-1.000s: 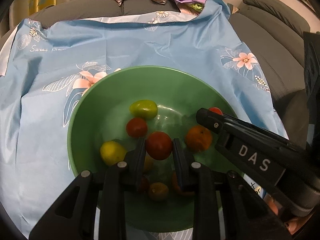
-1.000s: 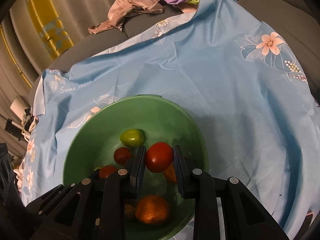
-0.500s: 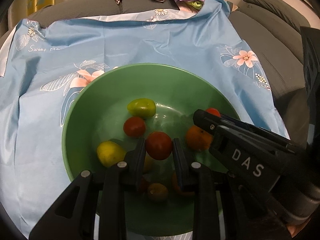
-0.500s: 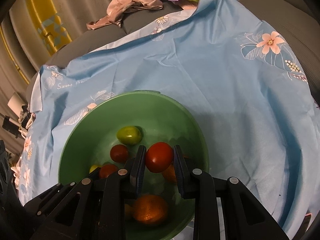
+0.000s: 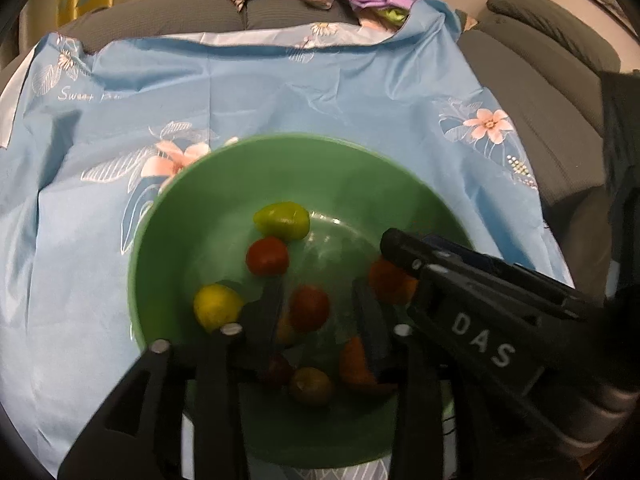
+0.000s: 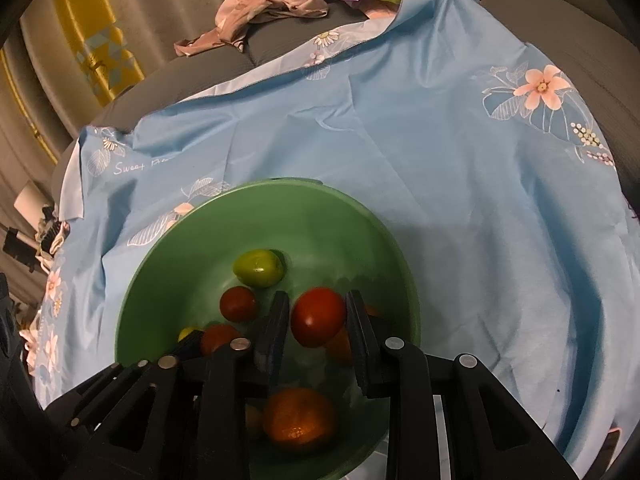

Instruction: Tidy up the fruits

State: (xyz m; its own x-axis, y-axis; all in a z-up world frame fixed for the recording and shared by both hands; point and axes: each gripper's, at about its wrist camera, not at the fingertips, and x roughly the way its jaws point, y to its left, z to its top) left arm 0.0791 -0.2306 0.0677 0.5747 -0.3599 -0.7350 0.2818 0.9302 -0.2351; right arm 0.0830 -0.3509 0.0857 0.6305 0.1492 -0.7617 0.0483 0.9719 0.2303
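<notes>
Fruits sit gathered in the green bowl, which rests on the blue flowered cloth spread over a grey sofa. Your left gripper hangs over the near half of the bowl with its fingers apart; a red tomato shows in the gap between them, and neither finger is seen pressing on it. Just beyond its left fingertip lies a smaller red tomato, with a green fruit touching it on the far side and a yellow fruit off to the left near the bowl wall. An orange lies to the right, partly hidden by your right gripper, whose black body marked DAS crosses in from that side. In the right wrist view, your right gripper is clamped on a large red tomato, both pads tight against its sides, and it looks to be held above the fruit on the bowl floor. Below it in that view sits an orange, with the green fruit and small tomato further in. Crumpled clothes lie on the sofa at the cloth's far edge.
</notes>
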